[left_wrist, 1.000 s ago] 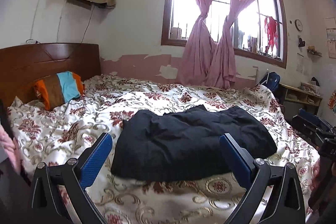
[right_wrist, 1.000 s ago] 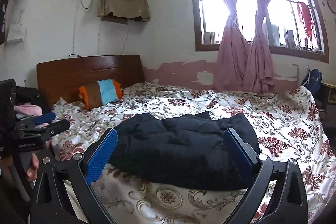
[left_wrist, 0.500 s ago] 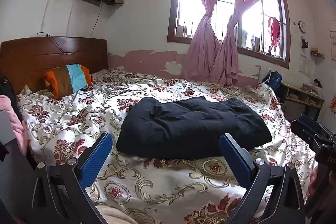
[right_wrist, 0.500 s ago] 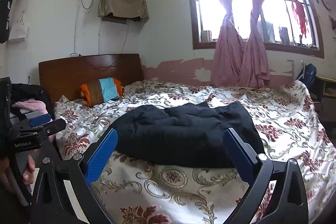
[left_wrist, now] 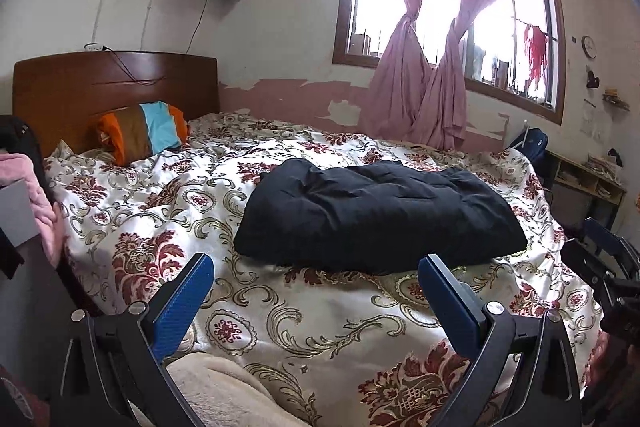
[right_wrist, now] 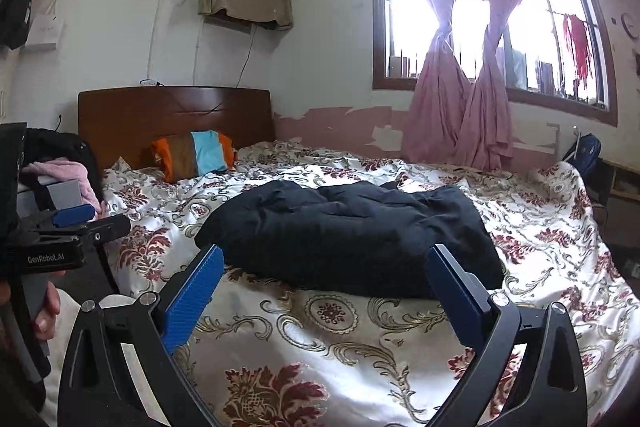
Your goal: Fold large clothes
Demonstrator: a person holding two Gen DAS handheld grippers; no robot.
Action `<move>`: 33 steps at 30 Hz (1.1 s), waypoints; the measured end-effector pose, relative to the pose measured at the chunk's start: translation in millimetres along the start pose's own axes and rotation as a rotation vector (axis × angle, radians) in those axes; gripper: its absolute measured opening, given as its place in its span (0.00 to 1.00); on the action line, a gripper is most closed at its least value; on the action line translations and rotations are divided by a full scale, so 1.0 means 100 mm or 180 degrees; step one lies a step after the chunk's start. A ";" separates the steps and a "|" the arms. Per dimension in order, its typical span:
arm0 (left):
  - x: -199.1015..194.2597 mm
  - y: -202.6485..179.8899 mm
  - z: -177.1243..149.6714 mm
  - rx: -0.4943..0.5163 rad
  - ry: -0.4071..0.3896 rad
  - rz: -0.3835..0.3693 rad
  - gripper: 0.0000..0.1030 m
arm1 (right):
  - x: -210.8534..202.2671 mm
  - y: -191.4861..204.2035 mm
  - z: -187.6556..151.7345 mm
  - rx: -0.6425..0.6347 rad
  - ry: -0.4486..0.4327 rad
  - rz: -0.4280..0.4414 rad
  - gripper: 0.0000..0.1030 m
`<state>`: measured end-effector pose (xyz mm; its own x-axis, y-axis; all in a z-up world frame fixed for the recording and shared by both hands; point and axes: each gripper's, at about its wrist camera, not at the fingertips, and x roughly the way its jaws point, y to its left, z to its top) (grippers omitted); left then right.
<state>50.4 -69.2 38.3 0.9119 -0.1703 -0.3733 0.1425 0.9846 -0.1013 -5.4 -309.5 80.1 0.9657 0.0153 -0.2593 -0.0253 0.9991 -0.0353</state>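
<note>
Garment [left_wrist: 376, 215] is lying bundled mid-bed [left_wrist: 304, 323], looking folded. You are holding both grippers, left [left_wrist: 316, 291] and right [right_wrist: 326, 287], wide and empty near the bed's front edge; next, probably check and tidy the edges.

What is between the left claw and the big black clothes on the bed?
Only flowery bedspread lies between the left claw and the black garment, as the left wrist view shows.

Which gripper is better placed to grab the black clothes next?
Probably the right gripper: the black clothes sit centred between its open fingers, looking closer. From the left gripper, also open, they lie off to the right.
</note>
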 end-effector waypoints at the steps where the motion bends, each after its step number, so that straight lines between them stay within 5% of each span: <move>1: 0.00 0.00 0.00 0.0008 -0.0001 0.0014 1.00 | 0.01 0.00 0.00 0.0011 0.0014 0.0001 0.96; 33: 0.01 0.00 -0.04 -0.0026 0.0057 0.0013 1.00 | 0.09 -0.08 -0.03 0.0107 0.0106 0.0016 0.96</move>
<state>49.9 -69.8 34.0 0.9055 -0.1670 -0.3901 0.1355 0.9850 -0.1072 2.2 -317.7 74.8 0.9564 0.0195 -0.2913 -0.0209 0.9998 -0.0015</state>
